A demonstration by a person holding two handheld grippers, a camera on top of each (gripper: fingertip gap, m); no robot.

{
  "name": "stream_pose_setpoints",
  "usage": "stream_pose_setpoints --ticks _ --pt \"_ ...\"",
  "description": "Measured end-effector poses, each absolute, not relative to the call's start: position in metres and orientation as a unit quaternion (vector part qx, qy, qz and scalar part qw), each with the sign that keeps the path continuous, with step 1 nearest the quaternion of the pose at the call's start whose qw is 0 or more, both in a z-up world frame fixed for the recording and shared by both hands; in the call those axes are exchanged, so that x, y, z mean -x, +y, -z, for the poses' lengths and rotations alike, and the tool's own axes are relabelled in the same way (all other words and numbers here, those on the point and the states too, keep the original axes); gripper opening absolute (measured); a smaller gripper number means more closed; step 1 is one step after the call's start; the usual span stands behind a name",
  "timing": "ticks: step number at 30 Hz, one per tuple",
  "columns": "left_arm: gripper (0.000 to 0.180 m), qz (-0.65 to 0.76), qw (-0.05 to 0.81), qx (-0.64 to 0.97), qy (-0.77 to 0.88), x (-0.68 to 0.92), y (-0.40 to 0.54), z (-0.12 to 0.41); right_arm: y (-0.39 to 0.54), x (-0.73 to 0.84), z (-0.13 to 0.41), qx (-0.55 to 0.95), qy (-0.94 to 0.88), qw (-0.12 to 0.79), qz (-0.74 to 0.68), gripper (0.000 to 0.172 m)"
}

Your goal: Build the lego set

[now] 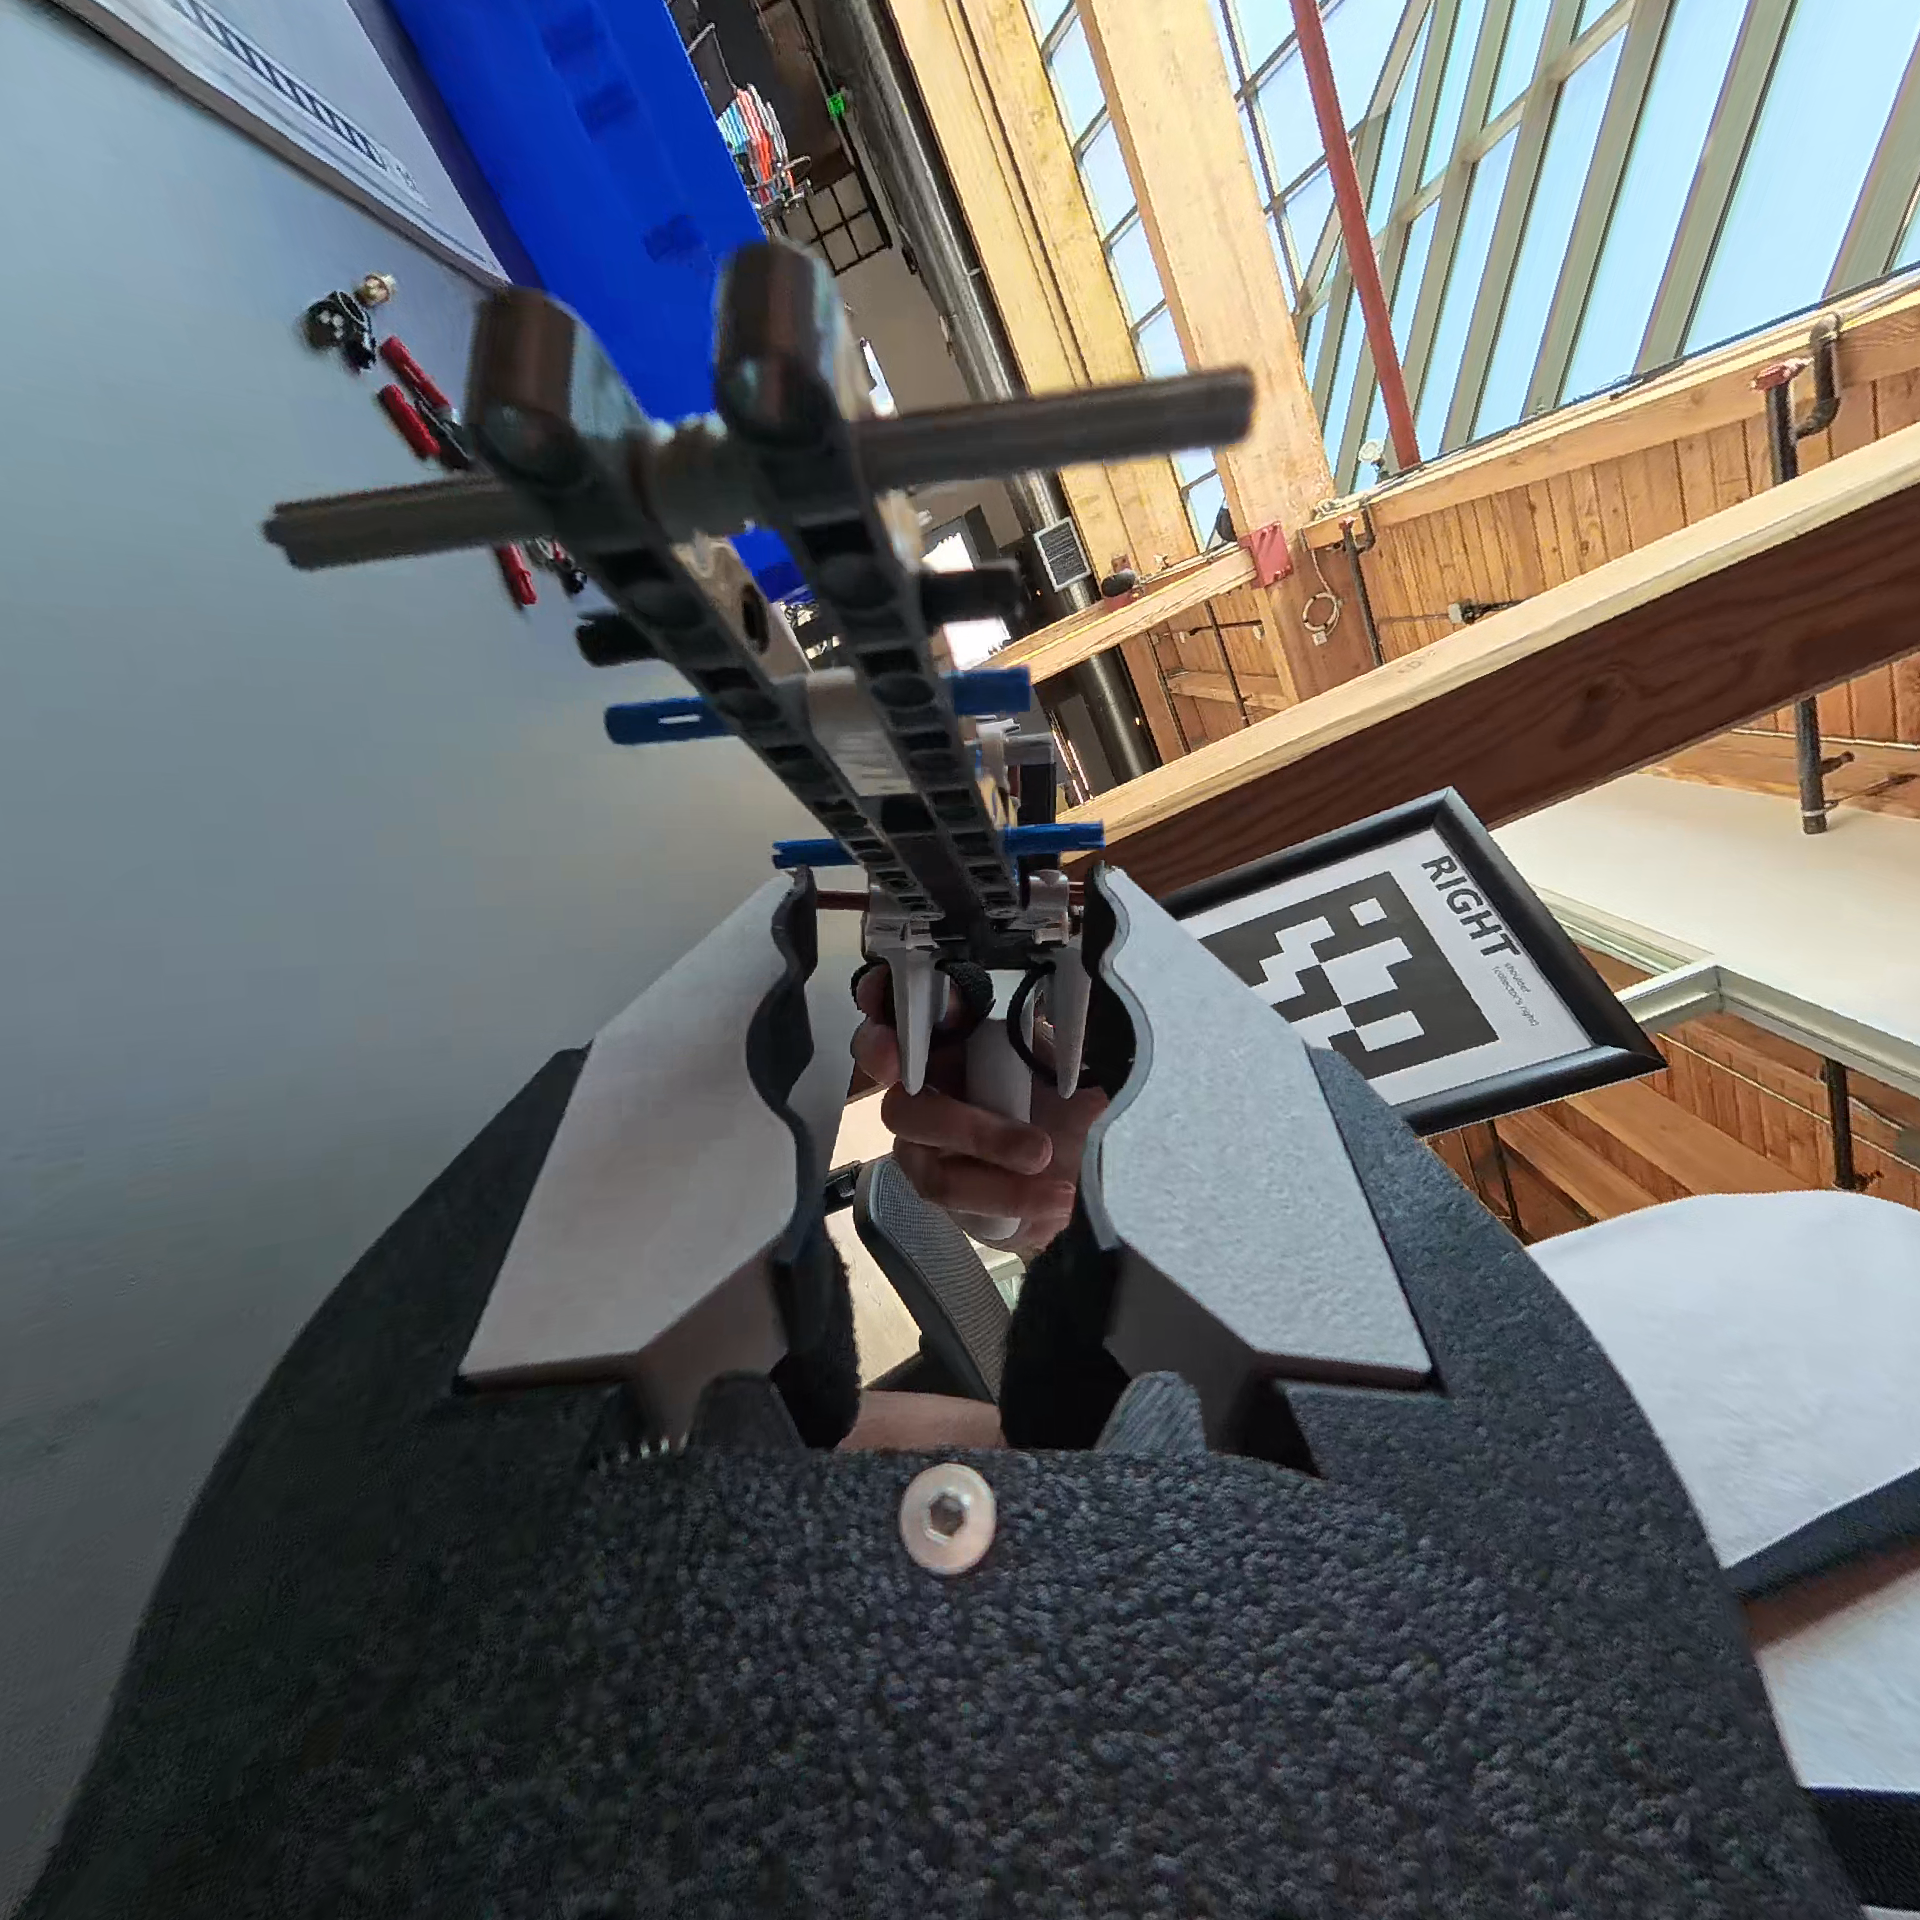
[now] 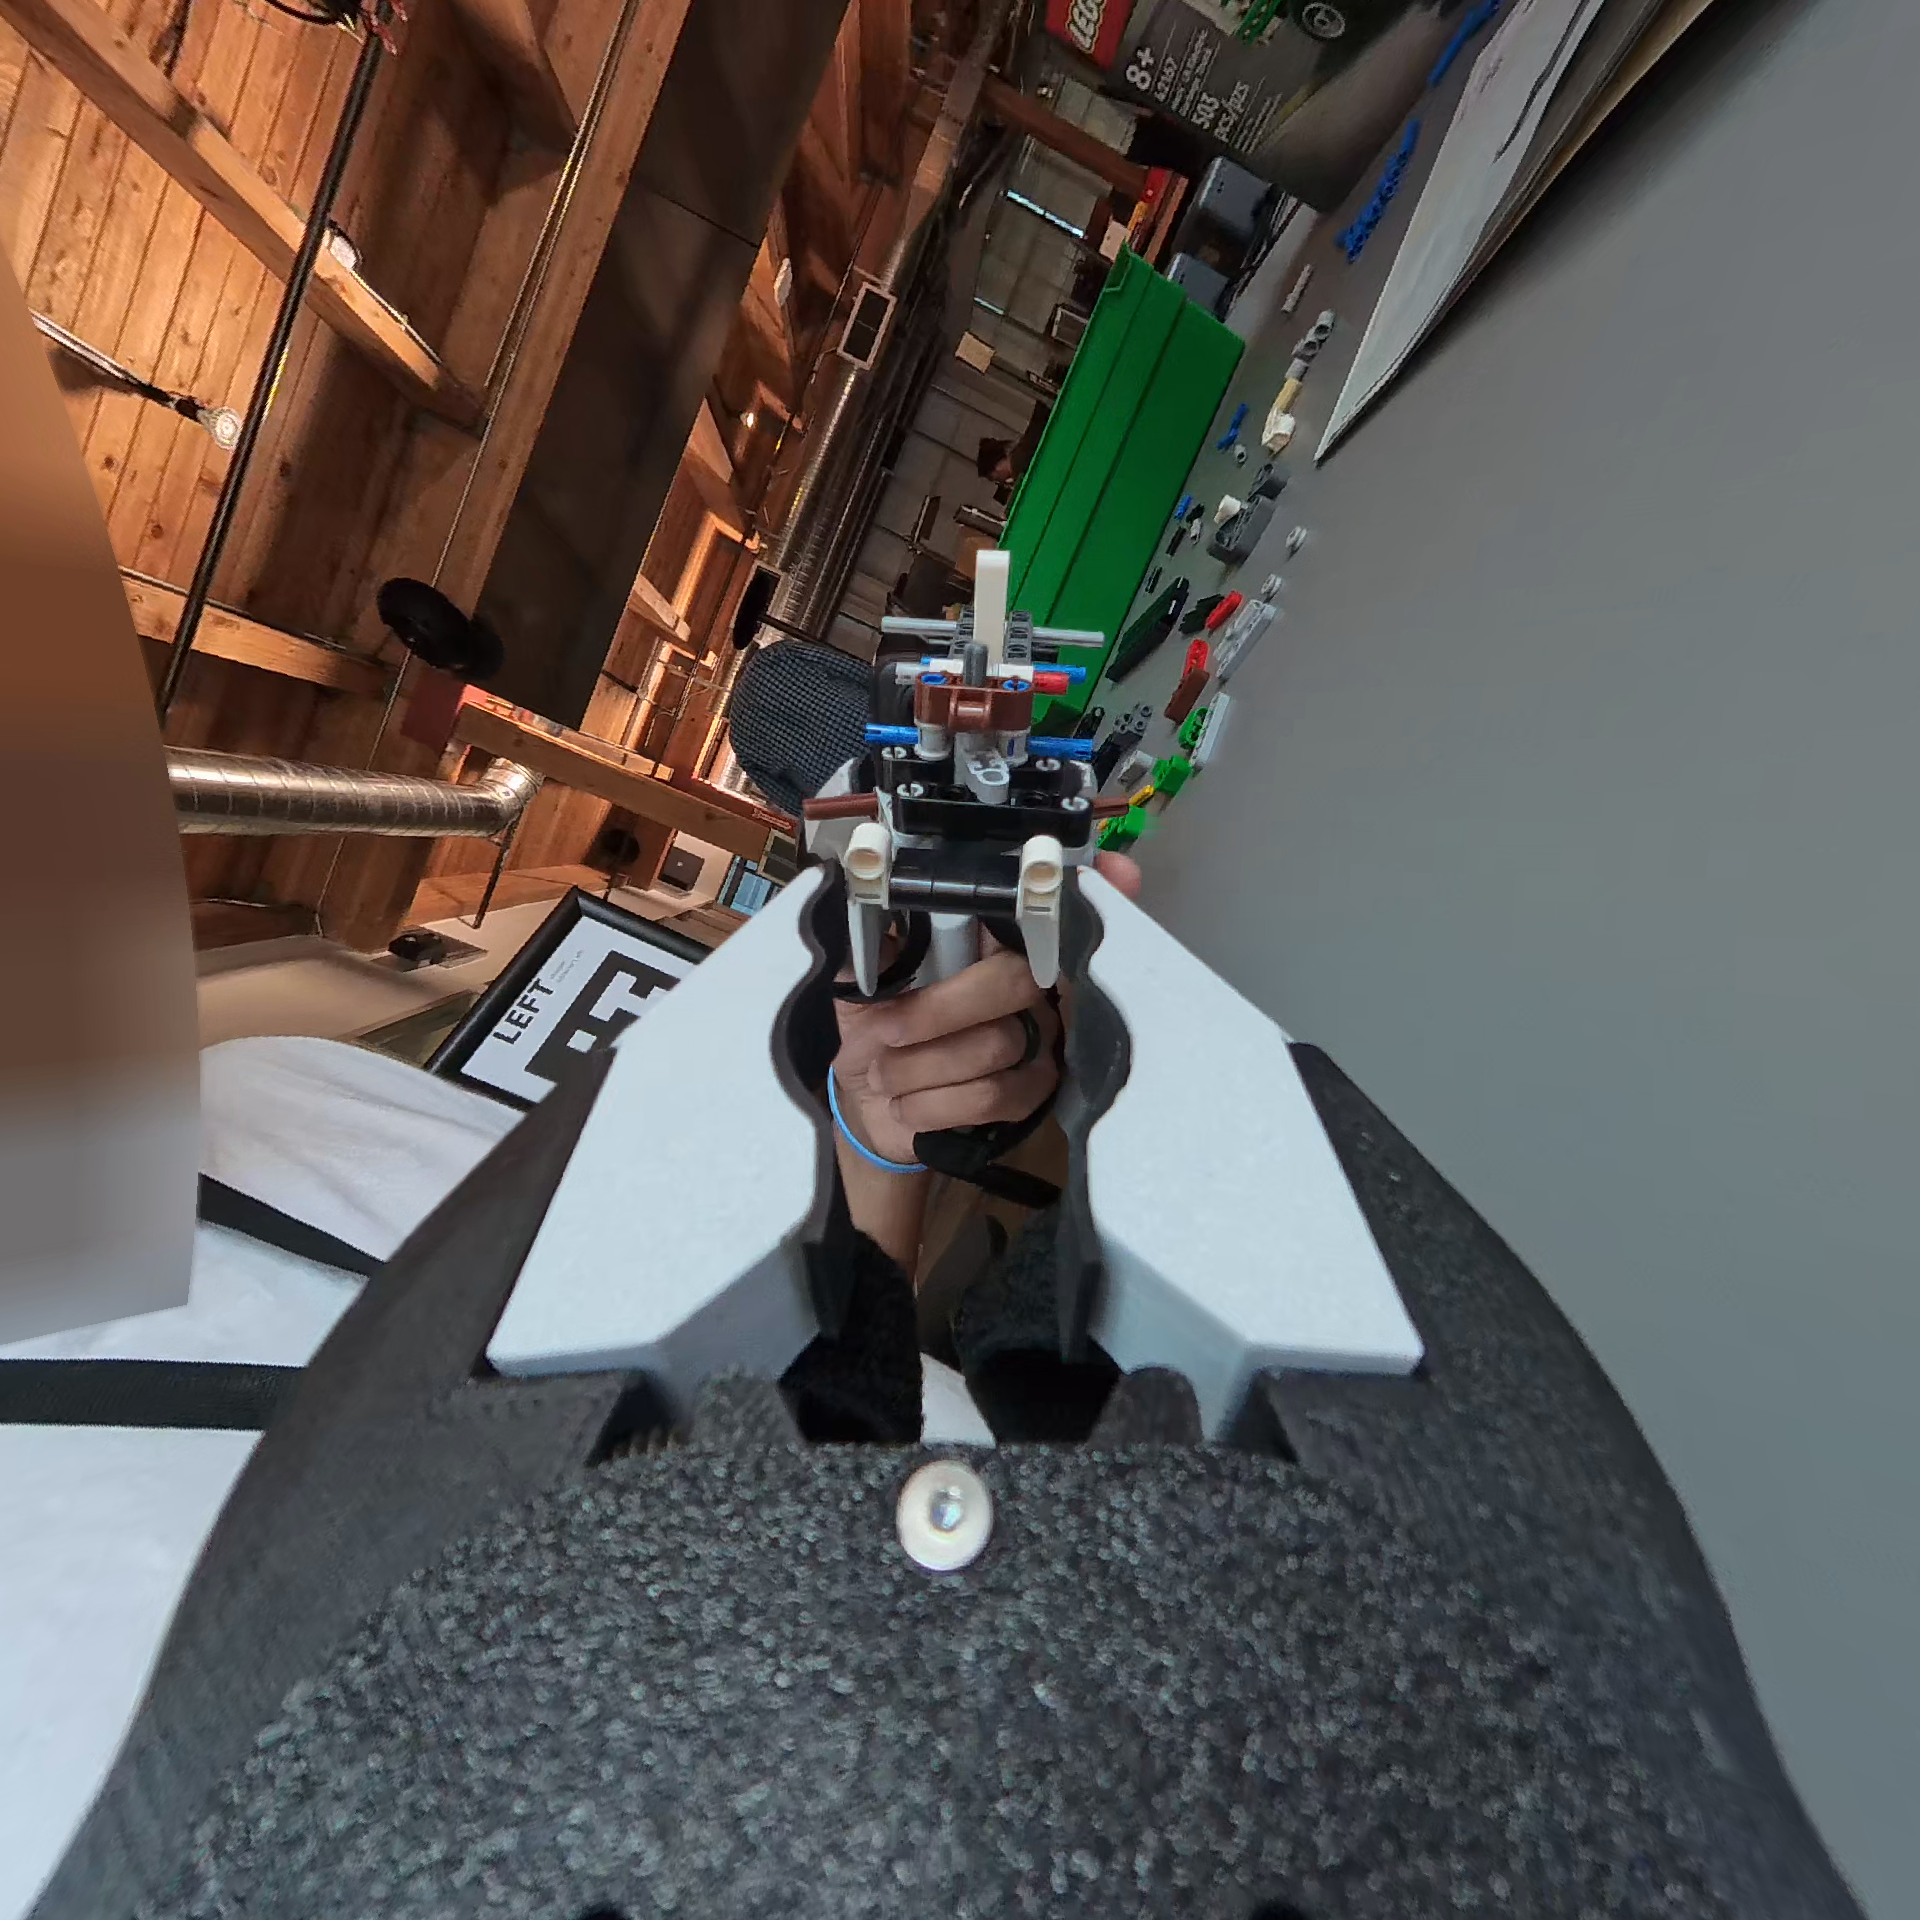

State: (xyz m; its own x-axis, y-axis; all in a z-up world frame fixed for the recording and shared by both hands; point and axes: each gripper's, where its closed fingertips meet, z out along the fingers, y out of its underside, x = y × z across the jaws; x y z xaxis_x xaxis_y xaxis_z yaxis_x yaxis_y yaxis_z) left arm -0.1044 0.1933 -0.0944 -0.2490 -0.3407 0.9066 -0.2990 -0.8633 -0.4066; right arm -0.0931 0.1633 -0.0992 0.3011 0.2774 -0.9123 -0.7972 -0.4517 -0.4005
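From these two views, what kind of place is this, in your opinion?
Probably a workshop or loft workspace used for building with toy bricks: loose brick parts lie on a grey table, beside a green bin, under wooden beams and metal ducts.

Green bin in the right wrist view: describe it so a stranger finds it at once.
A grey table runs up the right of the view, strewn with small building pieces. Left of that scatter stands the green bin. It is far larger than its neighbours, plain bright green with long ridges.
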Motion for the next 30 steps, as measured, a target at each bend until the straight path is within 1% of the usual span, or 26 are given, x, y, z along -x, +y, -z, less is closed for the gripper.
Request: stream_pose_setpoints --ticks 7,9,11,12,18,21,22,24,26,30 --pt "0.041 0.754 0.033 0.613 0.234 0.101 0.196 0.092 0.161 0.094 0.093 0.643 0.181 0.478 -0.571 0.039" --pt "0.036 0.758 0.039 0.611 0.224 0.101 0.197 0.09 0.161 0.096 0.093 0.646 0.175 0.475 -0.572 0.039" --pt "0.025 0.767 0.046 0.602 0.215 0.102 0.197 0.086 0.163 0.096 0.092 0.643 0.176 0.475 -0.575 0.039" --pt "0.024 0.77 0.052 0.601 0.21 0.102 0.198 0.085 0.164 0.096 0.093 0.645 0.176 0.474 -0.573 0.039" --pt "0.023 0.776 0.071 0.606 0.159 0.098 0.205 0.084 0.17 0.092 0.09 0.628 0.183 0.504 -0.564 0.04" --pt "0.023 0.772 0.085 0.611 0.155 0.098 0.208 0.086 0.171 0.088 0.092 0.631 0.179 0.535 -0.532 0.05" --pt "0.023 0.77 0.089 0.612 0.158 0.098 0.208 0.086 0.171 0.086 0.091 0.629 0.18 0.546 -0.524 0.05" --pt "0.023 0.768 0.102 0.613 0.155 0.1 0.211 0.086 0.171 0.085 0.095 0.633 0.183 0.543 -0.52 0.05" --pt "0.023 0.77 0.094 0.611 0.155 0.099 0.21 0.086 0.171 0.086 0.098 0.635 0.183 0.536 -0.526 0.043" --pt "0.023 0.77 0.093 0.612 0.155 0.099 0.21 0.087 0.172 0.09 0.098 0.625 0.183 0.526 -0.546 0.04"
